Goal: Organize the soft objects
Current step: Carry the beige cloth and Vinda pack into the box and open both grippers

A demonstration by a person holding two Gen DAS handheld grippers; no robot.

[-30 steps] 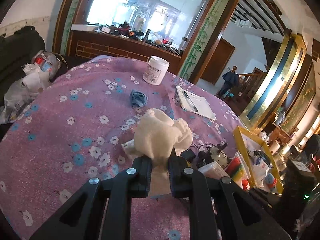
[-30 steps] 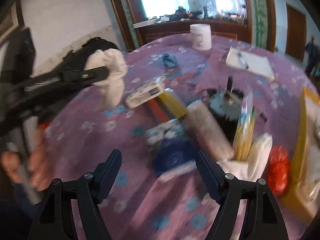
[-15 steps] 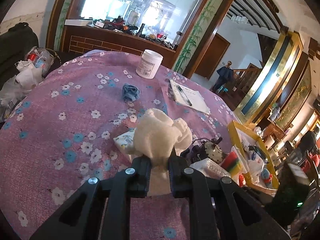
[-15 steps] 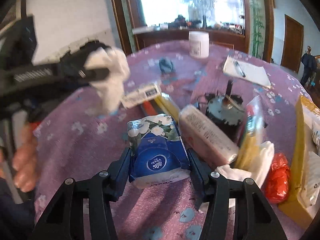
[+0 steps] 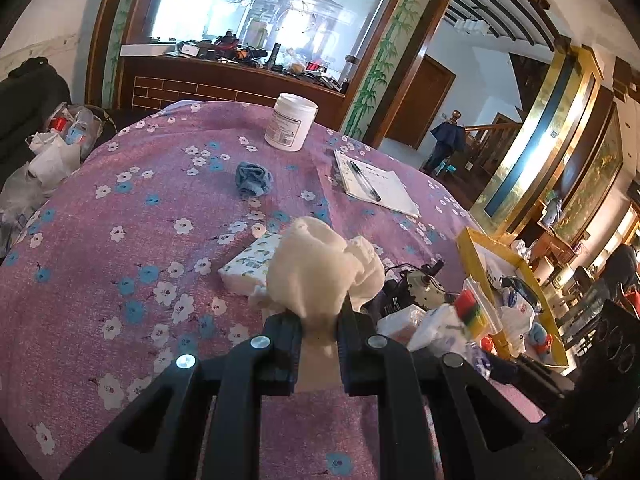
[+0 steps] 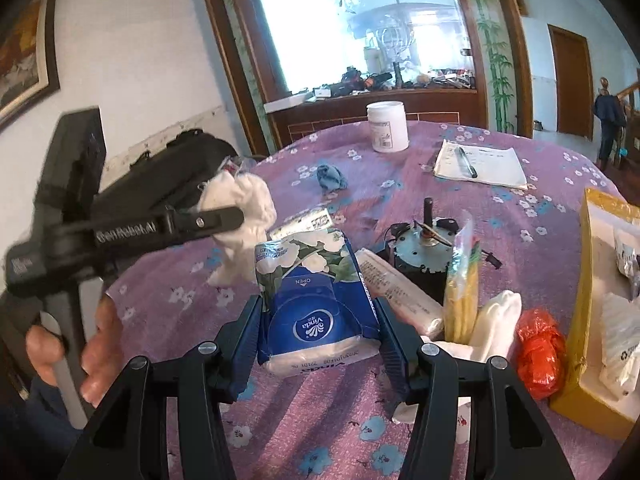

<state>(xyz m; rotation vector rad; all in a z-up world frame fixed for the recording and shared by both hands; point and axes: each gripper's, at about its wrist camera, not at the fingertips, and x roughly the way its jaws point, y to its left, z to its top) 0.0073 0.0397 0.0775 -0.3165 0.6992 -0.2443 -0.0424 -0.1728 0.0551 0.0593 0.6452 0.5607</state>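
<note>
Blue Vinda tissue pack point(image 6: 320, 312) now sits squeezed between the pads of the right gripper point(image 6: 318, 330), whose jaws stood wide and empty a second ago and have just been closing, probably to carry it off, while farther away the left gripper point(image 5: 319, 330) stays clamped on the cream cloth point(image 5: 320, 272) above the purple flowered tablecloth point(image 5: 120, 240).

Jar point(image 5: 291, 127) at the table's point(image 5: 100, 280) far edge — notepad point(image 5: 376, 188) right, rag point(image 5: 252, 179) nearer.
</note>
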